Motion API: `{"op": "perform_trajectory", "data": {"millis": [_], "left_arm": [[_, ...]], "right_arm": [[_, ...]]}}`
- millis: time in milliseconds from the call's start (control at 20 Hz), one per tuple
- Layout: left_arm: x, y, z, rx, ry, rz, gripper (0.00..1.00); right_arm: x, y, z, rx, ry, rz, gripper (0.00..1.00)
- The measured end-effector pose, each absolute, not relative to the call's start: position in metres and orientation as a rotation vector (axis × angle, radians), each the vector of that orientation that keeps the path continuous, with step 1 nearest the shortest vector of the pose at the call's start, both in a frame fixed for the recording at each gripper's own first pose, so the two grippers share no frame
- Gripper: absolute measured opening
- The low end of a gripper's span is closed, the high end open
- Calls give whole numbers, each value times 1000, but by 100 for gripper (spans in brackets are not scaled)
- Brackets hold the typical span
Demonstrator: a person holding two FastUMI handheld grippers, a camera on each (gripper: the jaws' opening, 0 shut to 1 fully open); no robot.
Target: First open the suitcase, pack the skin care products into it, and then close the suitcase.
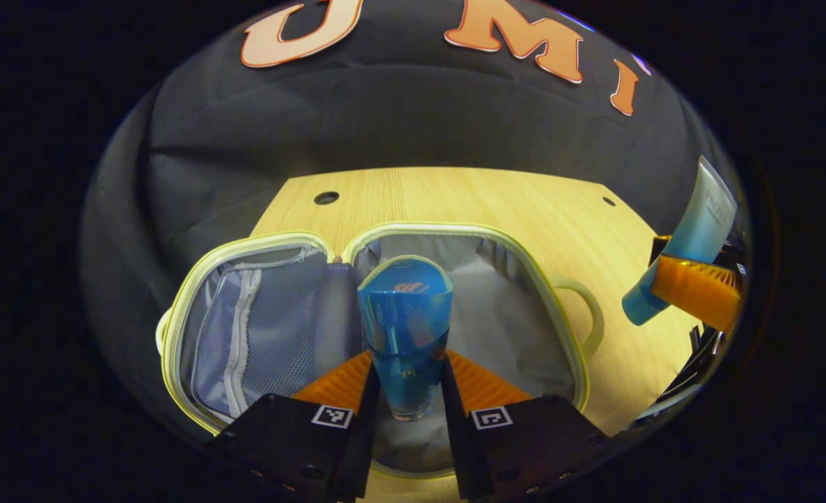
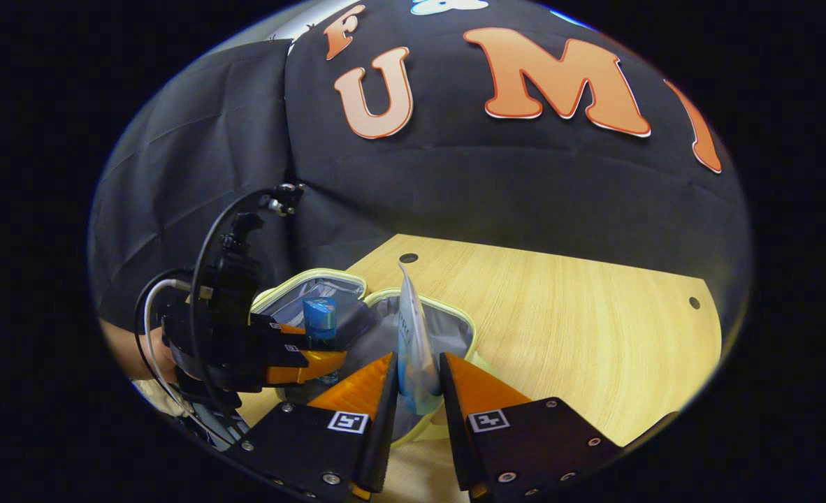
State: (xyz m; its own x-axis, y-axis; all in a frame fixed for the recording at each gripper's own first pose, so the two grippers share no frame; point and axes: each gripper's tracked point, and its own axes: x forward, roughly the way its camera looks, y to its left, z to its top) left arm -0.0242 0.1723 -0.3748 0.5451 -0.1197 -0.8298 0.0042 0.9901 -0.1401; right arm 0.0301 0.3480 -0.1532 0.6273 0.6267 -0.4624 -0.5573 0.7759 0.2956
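The left tool (image 1: 409, 377) is clamped on one translucent blue plastic bottle (image 1: 406, 328), held above the open grey soft suitcase with pale yellow piping (image 1: 525, 279) on the light wooden counter (image 1: 455, 195). The right tool (image 2: 416, 381) is clamped on one pale blue-white squeeze tube (image 2: 413, 335), its lower end hidden between the fingers. Two products counted; the suitcase's near edge is cut off.

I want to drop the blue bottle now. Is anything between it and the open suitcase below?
Nothing visible blocks it. The blue bottle, held in the left gripper, hangs over the open suitcase, whose grey lining beneath looks bare.
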Motion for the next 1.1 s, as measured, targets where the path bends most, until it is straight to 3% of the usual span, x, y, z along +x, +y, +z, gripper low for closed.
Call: {"op": "perform_trajectory", "data": {"millis": [300,750,1100], "left_arm": [[-27,161,-419,-154,1173,-70,47],[-13,157,-447,-119,1251,-6,46],[-7,167,-434,-106,1180,40,54]], "right_arm": [[39,348,-170,132,614,723,38],[48,351,-188,149,660,759,38],[42,360,-199,173,715,794,38]]}}
